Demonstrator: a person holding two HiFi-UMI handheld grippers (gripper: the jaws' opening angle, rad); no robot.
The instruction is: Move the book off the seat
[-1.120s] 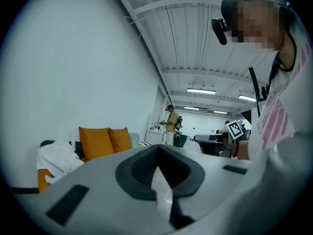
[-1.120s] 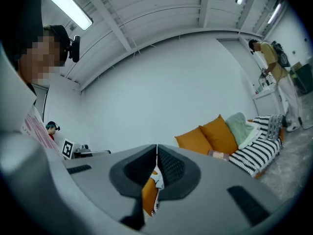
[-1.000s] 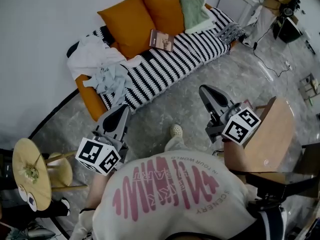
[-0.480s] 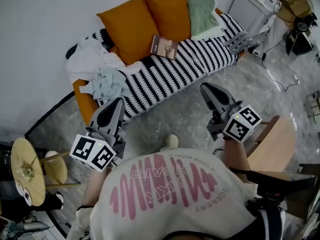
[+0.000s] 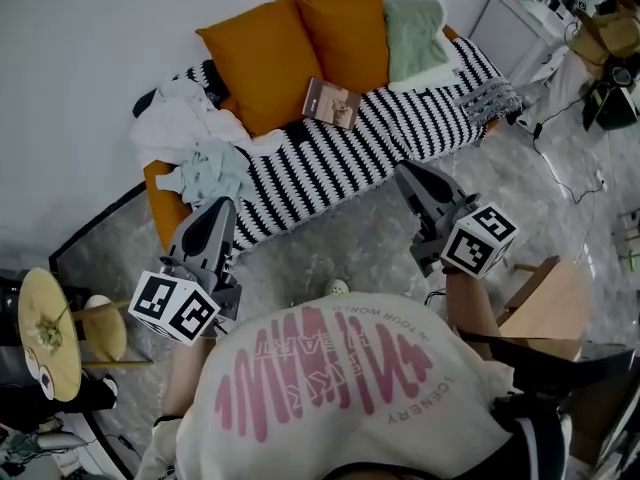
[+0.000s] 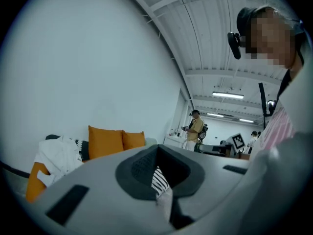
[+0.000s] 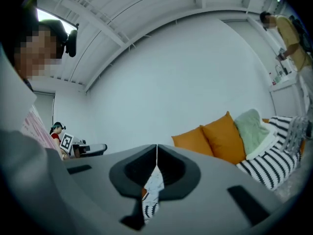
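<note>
A small brown book (image 5: 331,102) lies on the black-and-white striped sofa seat (image 5: 330,158), leaning against the foot of the orange cushions (image 5: 262,58). Both grippers hang in the air over the floor, well short of the sofa's front edge. My left gripper (image 5: 222,208) points at the sofa's left end, its jaws closed together and empty; its tip (image 6: 157,148) shows closed in the left gripper view. My right gripper (image 5: 402,171) points toward the seat's middle, shut and empty, tip (image 7: 157,146) closed. The book does not show in either gripper view.
A heap of white and pale clothes (image 5: 195,138) covers the sofa's left end. A green cushion (image 5: 415,23) sits at its right. A round wooden stool (image 5: 45,333) stands at the left, a wooden table (image 5: 545,298) at the right. Another person (image 6: 194,129) stands far off.
The sofa has shifted rightward and slightly down in the head view as the person moved toward it. Both grippers kept their pose and stayed shut.
</note>
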